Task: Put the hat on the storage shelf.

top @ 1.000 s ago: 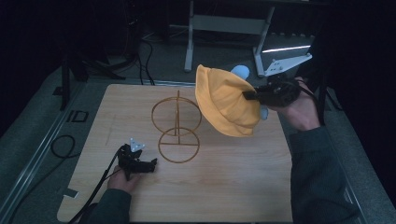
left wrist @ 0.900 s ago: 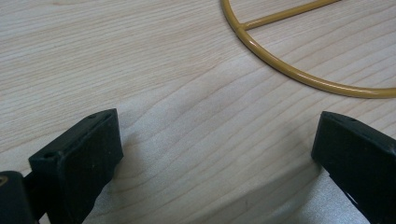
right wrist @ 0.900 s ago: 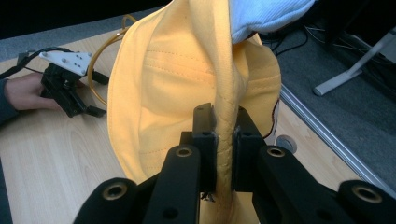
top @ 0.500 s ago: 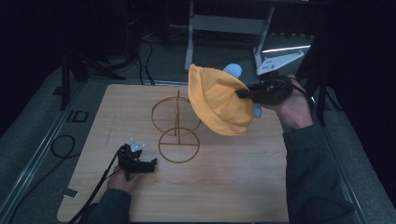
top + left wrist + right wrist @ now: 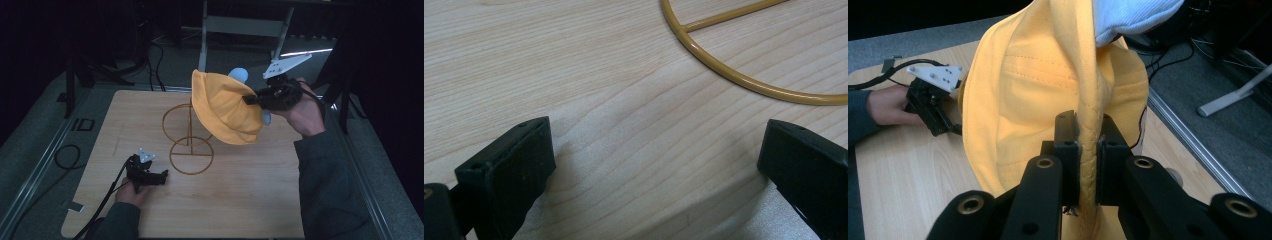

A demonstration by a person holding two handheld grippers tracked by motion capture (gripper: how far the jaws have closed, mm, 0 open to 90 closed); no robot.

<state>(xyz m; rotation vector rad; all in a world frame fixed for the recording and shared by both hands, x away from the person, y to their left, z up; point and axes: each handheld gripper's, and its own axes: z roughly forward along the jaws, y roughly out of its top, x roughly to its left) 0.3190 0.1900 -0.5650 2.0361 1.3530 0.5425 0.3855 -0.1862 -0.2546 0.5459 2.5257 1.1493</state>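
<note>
The right gripper (image 5: 250,99) clenches the yellow hat's (image 5: 225,107) brim, carrying it above the wire hat stand (image 5: 189,131). The left gripper (image 5: 161,176) rests released on the table (image 5: 250,200). Next, I judge: lower the crown over the stand's top ring.

In the high view, the thin gold wire stand (image 5: 189,142), a flat ring base with an upright ring above it, occupies the middle of the light wooden tabletop (image 5: 250,200). The orange cloth hat (image 5: 225,107), held aloft at upper centre, overhangs the stand's right side and closes the air there. The left gripper (image 5: 161,175) rests on the board just left of the ring base. Bare board lies open across the lower right and the upper left of the frame.
</note>
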